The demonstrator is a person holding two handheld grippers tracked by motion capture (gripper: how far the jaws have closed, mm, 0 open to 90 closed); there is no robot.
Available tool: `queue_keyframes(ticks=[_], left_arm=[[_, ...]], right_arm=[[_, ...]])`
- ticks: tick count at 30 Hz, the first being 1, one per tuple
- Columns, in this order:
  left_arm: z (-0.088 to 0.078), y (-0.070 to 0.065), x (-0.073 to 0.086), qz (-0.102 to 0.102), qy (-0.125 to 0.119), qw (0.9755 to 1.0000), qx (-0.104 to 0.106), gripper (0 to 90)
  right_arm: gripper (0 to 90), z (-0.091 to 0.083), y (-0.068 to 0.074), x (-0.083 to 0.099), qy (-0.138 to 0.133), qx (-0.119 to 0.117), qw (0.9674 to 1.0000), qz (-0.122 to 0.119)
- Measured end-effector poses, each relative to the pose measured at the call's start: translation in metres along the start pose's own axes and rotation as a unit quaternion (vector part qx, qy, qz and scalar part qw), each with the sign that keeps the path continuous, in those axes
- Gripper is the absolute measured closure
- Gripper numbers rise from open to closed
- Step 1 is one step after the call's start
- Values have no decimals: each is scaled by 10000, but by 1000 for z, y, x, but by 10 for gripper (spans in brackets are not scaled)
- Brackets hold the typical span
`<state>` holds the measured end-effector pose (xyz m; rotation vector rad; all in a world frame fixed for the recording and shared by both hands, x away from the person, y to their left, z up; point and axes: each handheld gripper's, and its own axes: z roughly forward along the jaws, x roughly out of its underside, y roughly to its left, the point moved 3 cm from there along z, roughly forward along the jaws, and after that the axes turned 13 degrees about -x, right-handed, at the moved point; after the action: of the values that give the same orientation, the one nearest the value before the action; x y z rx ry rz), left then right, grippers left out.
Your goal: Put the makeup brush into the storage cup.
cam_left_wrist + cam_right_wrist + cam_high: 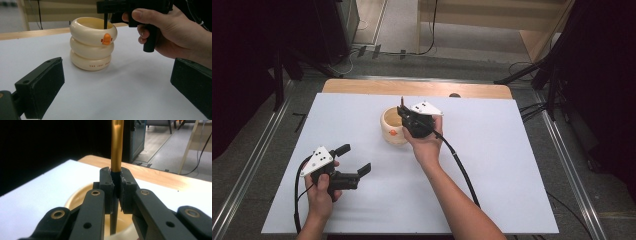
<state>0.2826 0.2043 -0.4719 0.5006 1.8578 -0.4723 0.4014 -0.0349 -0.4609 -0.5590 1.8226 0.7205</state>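
Right gripper [404,111]: held in the person's right hand [428,142] above the middle of the table, its black jaws closed tight on a slim upright stick with a gold upper shaft and dark lower part [116,152]. In the right gripper view the jaw pads press against the stick from both sides at the joint between the gold and dark sections. The dark lower end drops into the open mouth of the cream-coloured holder shaped as three stacked rings [93,42]; whether the tip touches the bottom cannot be told.

The holder stands upright on the white table covering [492,165], near its centre toward the far side. An orange beak-like knob sits on its top ring, and small dark lettering runs along its bottom ring.

Left gripper [354,159]: held in the person's left hand [321,189] at the near left of the table, well apart from the holder. Its jaws stand wide apart with nothing between them, pointing toward the holder.

A strip of bare wooden tabletop [412,88] shows beyond the far edge of the white covering.
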Motion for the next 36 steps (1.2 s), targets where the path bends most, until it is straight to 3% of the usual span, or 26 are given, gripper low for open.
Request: queue_keyframes(ticks=[5,11,22,27,31,36], left_arm=[[0,0,0,-12,-15,10000,-15,0],[-1,1,0,-28,-27,10000,-24,0],[-1,0,0,-11,-26,10000,-29,0],[0,0,0,13,-2,10000,-26,0],[1,-1,0,20,2,10000,-16,0],[1,-1,1,6,12,10000,-14,0]], right_arm=[[829,1,-1,5,139,43,9999,-16],[666,-7,-1,3,207,72,9998,30],[490,-35,-6,4,234,81,9996,108],[335,-51,-10,12,314,48,9995,-17],[146,-61,-13,19,405,45,9991,-155],[36,-75,-15,23,368,-167,9990,-199]])
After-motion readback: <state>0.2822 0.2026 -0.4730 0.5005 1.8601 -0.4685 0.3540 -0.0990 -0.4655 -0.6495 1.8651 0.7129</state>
